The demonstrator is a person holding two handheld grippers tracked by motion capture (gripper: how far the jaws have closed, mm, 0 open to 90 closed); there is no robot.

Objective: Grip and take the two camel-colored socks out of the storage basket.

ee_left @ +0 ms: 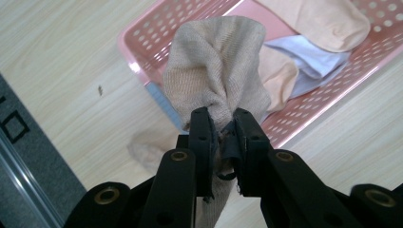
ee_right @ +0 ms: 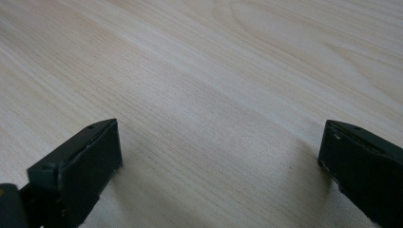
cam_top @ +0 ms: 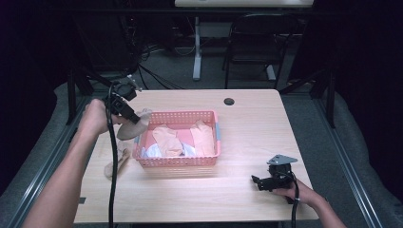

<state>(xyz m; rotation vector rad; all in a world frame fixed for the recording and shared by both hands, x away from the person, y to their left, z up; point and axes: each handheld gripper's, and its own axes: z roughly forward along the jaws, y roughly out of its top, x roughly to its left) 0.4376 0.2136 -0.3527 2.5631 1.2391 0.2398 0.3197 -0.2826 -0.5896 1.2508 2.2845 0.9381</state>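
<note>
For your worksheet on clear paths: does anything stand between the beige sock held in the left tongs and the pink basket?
Nothing visible does. The left tongs hold the beige sock over the pink basket at its left rim, with open air below.

dark room – black chair point(cam_top: 254, 45), grey floor point(cam_top: 304, 114), white desk leg point(cam_top: 196, 47)

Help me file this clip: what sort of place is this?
Probably a lab or office recording setup: a plain wooden desk with a cable hole, a black chair behind it, and loose cables on grey carpet.
</note>
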